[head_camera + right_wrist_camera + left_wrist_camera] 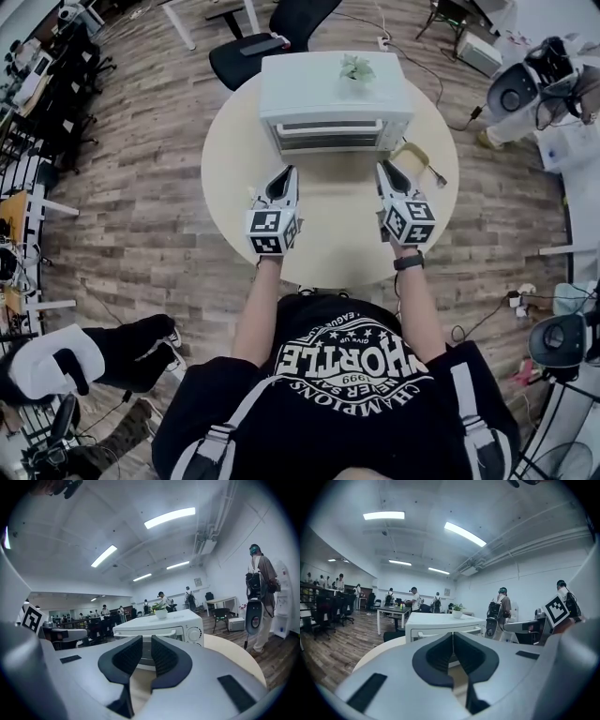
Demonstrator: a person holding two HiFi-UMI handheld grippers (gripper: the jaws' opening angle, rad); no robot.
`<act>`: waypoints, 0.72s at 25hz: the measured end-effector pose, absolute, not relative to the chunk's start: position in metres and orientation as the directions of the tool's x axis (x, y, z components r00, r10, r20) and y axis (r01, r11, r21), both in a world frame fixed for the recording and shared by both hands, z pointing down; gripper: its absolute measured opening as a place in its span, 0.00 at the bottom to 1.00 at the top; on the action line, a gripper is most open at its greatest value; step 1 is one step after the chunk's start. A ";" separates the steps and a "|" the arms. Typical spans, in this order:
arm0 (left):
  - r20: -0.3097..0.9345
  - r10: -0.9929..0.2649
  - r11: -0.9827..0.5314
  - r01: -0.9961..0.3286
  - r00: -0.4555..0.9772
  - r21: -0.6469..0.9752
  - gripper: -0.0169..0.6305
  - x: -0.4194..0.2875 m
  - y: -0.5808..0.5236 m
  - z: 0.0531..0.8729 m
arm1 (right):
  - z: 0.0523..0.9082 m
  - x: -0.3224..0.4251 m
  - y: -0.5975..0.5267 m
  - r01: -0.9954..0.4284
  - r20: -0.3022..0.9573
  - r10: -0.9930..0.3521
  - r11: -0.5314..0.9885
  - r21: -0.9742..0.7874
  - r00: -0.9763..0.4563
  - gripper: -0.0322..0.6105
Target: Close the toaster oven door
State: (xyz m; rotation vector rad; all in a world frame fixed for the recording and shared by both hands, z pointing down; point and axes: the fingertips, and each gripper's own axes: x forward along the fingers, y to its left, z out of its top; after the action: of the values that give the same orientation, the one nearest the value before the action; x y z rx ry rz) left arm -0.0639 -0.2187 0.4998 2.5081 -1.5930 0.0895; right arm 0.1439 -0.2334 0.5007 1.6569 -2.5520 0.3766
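— Nearest to us, the left gripper and the right gripper are side by side over the round tabletop, both pointing at the toaster oven.

— From the head view we can't judge the fingers. The left gripper view settles its pair: the dark fingers meet tip to tip, with nothing between them.

— In the right gripper view the fingers stand a narrow gap apart. Through it we see only bare tabletop and the oven's front, so nothing is gripped.

— The oven sits at the far side of the tabletop, clear of both grippers. Its door looks shut, upright against the front, with the handle across the top.

— The right gripper view adds a dial to the right of the door, which we can't see from above.

— A small potted plant stands on the oven's top. Beyond the tabletop we see a black chair on the wooden floor.
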 end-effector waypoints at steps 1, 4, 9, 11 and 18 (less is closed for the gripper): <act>0.142 -0.890 -0.421 -0.900 0.433 0.108 0.06 -0.061 -0.213 0.500 | 0.502 0.146 -0.228 -0.910 0.199 -0.891 0.381 -0.163 -0.409 0.17; 0.153 -0.883 -0.433 -0.896 0.444 0.100 0.06 -0.054 -0.198 0.504 | 0.506 0.150 -0.212 -0.917 0.219 -0.892 0.367 -0.158 -0.395 0.15; 0.172 -0.877 -0.436 -0.894 0.448 0.102 0.06 -0.047 -0.177 0.511 | 0.504 0.156 -0.191 -0.921 0.217 -0.898 0.351 -0.172 -0.383 0.11; 0.176 -0.878 -0.433 -0.896 0.445 0.103 0.06 -0.046 -0.170 0.512 | 0.503 0.159 -0.184 -0.922 0.211 -0.902 0.344 -0.179 -0.378 0.09; 0.165 -0.895 -0.402 -0.910 0.414 0.102 0.06 -0.062 -0.144 0.502 | 0.492 0.153 -0.158 -0.922 0.200 -0.903 0.355 -0.155 -0.381 0.08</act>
State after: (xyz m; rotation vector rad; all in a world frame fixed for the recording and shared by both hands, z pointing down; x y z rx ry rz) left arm -0.0624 -0.1440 0.5023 2.4886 -1.6069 0.1247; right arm 0.1530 -0.1577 0.4916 1.7002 -2.5186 0.3711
